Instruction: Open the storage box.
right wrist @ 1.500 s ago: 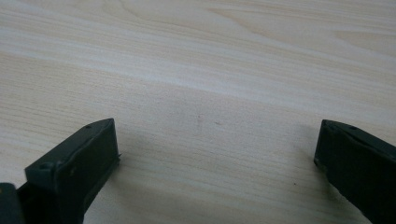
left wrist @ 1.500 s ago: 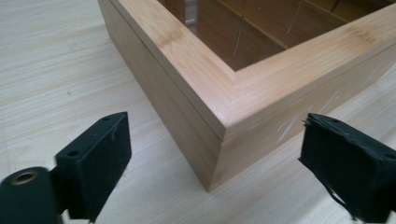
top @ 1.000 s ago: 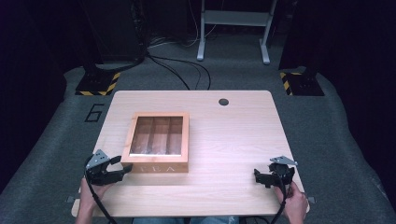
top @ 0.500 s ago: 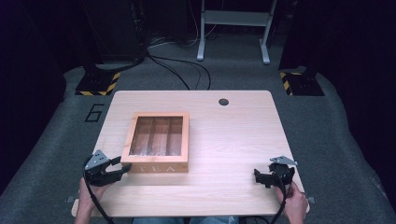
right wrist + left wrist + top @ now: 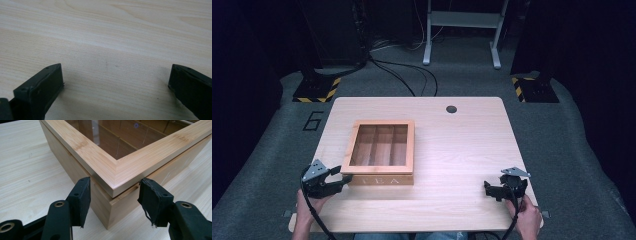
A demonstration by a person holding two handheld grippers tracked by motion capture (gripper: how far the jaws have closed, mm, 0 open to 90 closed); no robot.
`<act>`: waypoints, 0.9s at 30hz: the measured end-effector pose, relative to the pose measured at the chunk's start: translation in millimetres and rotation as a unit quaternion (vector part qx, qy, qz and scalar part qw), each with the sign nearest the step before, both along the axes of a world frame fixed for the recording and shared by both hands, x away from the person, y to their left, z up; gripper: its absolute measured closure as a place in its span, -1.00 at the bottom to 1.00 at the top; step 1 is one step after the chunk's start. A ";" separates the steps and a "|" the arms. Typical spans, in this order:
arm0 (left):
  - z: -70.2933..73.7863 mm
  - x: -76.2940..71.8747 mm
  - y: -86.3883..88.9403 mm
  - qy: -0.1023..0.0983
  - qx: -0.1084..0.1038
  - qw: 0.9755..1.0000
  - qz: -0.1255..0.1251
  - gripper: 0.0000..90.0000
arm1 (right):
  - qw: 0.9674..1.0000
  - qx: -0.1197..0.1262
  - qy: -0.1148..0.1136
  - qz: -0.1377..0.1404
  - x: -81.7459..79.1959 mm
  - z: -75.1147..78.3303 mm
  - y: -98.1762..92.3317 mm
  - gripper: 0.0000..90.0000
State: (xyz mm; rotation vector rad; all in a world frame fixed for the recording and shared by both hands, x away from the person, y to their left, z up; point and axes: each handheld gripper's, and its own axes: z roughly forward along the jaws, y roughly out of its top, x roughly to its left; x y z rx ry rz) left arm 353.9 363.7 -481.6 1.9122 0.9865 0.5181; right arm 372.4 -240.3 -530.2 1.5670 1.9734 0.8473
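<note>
Between the left claw's (image 5: 113,202) spread jaws sits the tea box's (image 5: 120,172) corner.

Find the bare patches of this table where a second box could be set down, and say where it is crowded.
Free: the wide stretch of table between the tea box and the right edge, up to the round hole; also the near strip between the two grippers. Crowded: the box's near-left corner, where the left gripper straddles it with jaws open. The right gripper sits open at the near-right corner.

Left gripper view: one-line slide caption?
Open left gripper straddles the near corner of the tea box, jaws flanking its glass-paned lid, on the table.
</note>
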 end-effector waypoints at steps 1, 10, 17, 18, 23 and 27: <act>0.5 0.0 0.1 -0.002 -0.001 1.000 0.000 -0.05 | 1.000 0.000 0.000 0.000 0.0 0.0 0.0 -1.00; 5.9 -0.3 0.6 -0.023 -0.016 1.000 0.004 -0.08 | 1.000 0.000 0.000 0.000 0.0 0.0 0.0 -1.00; 9.5 0.7 -1.2 -0.040 -0.010 0.999 0.015 -0.15 | 1.000 0.000 0.000 0.000 0.0 0.0 0.0 -1.00; 9.5 0.7 -1.2 -0.040 -0.010 0.999 0.015 -0.18 | 1.000 0.000 0.000 0.000 0.0 0.0 0.0 -1.00; 13.0 3.4 -1.9 -0.050 -0.006 0.999 0.020 -0.23 | 1.000 0.000 0.000 0.000 0.0 0.0 -0.1 -1.00; 15.4 7.4 -5.2 -0.065 0.010 0.998 0.019 -0.23 | 1.000 0.000 0.000 0.000 0.0 0.0 0.0 -1.00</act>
